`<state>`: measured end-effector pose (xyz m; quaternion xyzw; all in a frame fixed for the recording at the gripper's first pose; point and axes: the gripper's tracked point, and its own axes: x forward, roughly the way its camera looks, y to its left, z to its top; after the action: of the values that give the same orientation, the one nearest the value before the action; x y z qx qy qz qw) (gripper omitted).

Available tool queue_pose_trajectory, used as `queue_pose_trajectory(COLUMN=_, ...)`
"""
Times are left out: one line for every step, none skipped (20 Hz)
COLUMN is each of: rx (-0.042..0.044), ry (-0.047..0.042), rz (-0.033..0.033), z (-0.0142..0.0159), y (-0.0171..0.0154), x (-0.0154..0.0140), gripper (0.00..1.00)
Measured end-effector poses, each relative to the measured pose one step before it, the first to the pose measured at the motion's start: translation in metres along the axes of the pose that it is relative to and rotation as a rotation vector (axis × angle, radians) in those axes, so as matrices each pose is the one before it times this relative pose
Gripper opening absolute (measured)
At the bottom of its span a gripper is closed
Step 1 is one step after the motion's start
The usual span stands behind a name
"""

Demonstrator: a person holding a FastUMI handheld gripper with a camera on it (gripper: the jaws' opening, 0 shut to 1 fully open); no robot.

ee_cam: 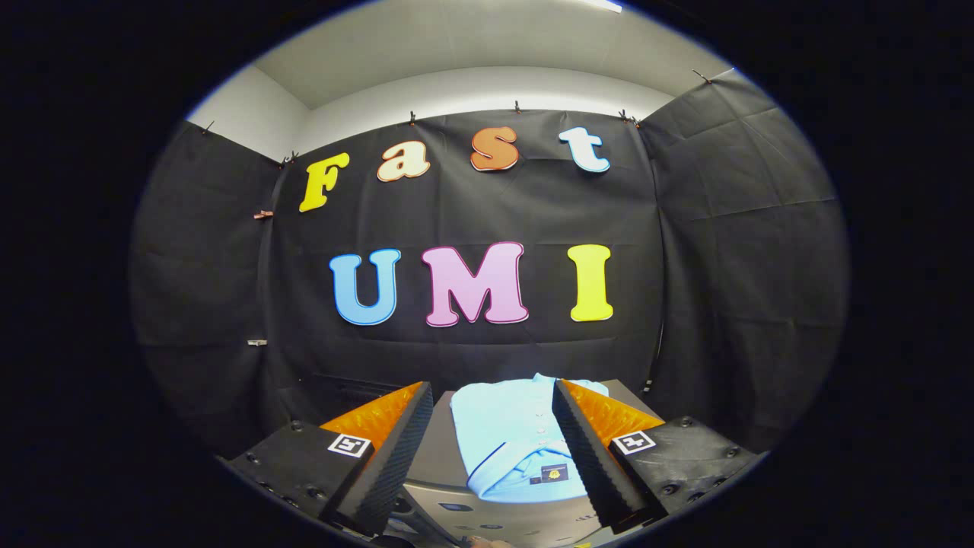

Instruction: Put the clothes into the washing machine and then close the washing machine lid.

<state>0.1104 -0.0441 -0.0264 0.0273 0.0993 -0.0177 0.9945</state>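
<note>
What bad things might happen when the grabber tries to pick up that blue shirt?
1. The gripper is open, and the folded light blue shirt lies between its fingers on the grey washing machine top. Pinching only the top layer may unfold it.
2. The shirt sits nearer one finger, so the grasp may be lopsided and the shirt could slip away.

Claw-mounted fisheye, facing booth wall [472, 358]

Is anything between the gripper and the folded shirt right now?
Nothing visible. The folded light blue polo shirt lies on the grey washing machine top, in the open gap between the gripper's spread fingers and partly behind the right finger.
</note>
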Motion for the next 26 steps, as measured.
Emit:
queue_pose_trajectory(rx=-0.00336, ry=0.0062, rz=-0.00338, z=0.00235, y=-0.00303, x=0.0093, gripper=0.99)
queue_pose_trajectory(rx=0.0025, ry=0.00624, rz=0.00343, z=0.0017, y=-0.0015, x=0.01164, gripper=0.99)
queue_pose_trajectory(rx=0.0052, ry=0.01011, rz=0.00346, z=0.00119, y=-0.00224, x=0.01289, gripper=0.99)
queue_pose_trajectory(rx=0.00219, ry=0.00848, rz=-0.00015, z=-0.00056, y=-0.00431, x=0.01259, gripper=0.99)
queue_pose_trajectory(rx=-0.00177, ry=0.00644, rz=-0.00599, z=0.0016, y=-0.00344, x=0.0128, gripper=0.99)
queue_pose_trajectory(rx=-0.00212, ry=0.00988, rz=-0.00554, z=-0.00088, y=-0.00277, x=0.01383, gripper=0.99)
queue_pose_trajectory(rx=0.00274, ry=0.01726, rz=0.00206, z=-0.00233, y=-0.00175, x=0.01493, gripper=0.99)
queue_pose_trajectory(rx=0.00219, ry=0.02477, rz=0.00218, z=-0.00428, y=-0.00154, x=0.01445, gripper=0.99)
queue_pose_trajectory(rx=-0.0016, ry=0.02961, rz=-0.00511, z=-0.00529, y=-0.00239, x=0.01397, gripper=0.99)
queue_pose_trajectory(rx=-0.0039, ry=0.02942, rz=-0.00113, z=-0.00571, y=-0.00216, x=0.01331, gripper=0.99)
queue_pose_trajectory(rx=-0.00611, ry=0.02624, rz=-0.00036, z=-0.00521, y=-0.00177, x=0.0137, gripper=1.0)
queue_pose_trajectory(rx=-0.00899, ry=0.02537, rz=-0.0067, z=-0.00525, y=-0.00278, x=0.01146, gripper=0.99)
queue_pose_trajectory(rx=-0.00997, ry=0.03266, rz=-0.00922, z=-0.00536, y=-0.00422, x=0.01412, gripper=0.99)
queue_pose_trajectory(rx=-0.00377, ry=0.03637, rz=-0.00204, z=-0.0045, y=-0.00107, x=0.01469, gripper=0.99)
queue_pose_trajectory(rx=-0.00521, ry=0.0413, rz=-0.00334, z=-0.00458, y=-0.00318, x=0.01222, gripper=0.99)
queue_pose_trajectory(rx=-0.00999, ry=0.03793, rz=-0.00707, z=-0.0068, y=-0.00341, x=0.01335, gripper=1.0)
queue_pose_trajectory(rx=-0.00999, ry=0.0272, rz=-0.00998, z=-0.00328, y=-0.0044, x=0.01165, gripper=1.0)
queue_pose_trajectory(rx=-0.01231, ry=0.01327, rz=0.00118, z=-0.0017, y=0.00015, x=0.01006, gripper=1.0)
queue_pose_trajectory(rx=-0.01155, ry=0.01673, rz=-0.00769, z=-0.00383, y=-0.0018, x=0.00808, gripper=1.0)
queue_pose_trajectory(rx=-0.00817, ry=0.02465, rz=-0.00574, z=-0.00481, y=-0.00459, x=0.00852, gripper=1.0)
queue_pose_trajectory(rx=0.00322, ry=0.03228, rz=0.00492, z=-0.00563, y=-0.00072, x=0.00773, gripper=1.0)
queue_pose_trajectory(rx=0.01299, ry=0.03829, rz=0.01074, z=-0.00596, y=0.00145, x=0.00796, gripper=1.0)
queue_pose_trajectory(rx=0.01689, ry=0.03616, rz=0.00327, z=-0.00724, y=0.00013, x=0.00612, gripper=1.0)
queue_pose_trajectory(rx=0.01063, ry=0.01904, rz=-0.00921, z=-0.00473, y=-0.00296, x=0.00611, gripper=1.0)
queue_pose_trajectory(rx=0.003, ry=0.00899, rz=-0.01706, z=-0.00324, y=-0.0054, x=0.0045, gripper=1.0)
queue_pose_trajectory(rx=0.00924, ry=0.01101, rz=-0.0118, z=-0.0023, y=-0.00533, x=0.00749, gripper=1.0)
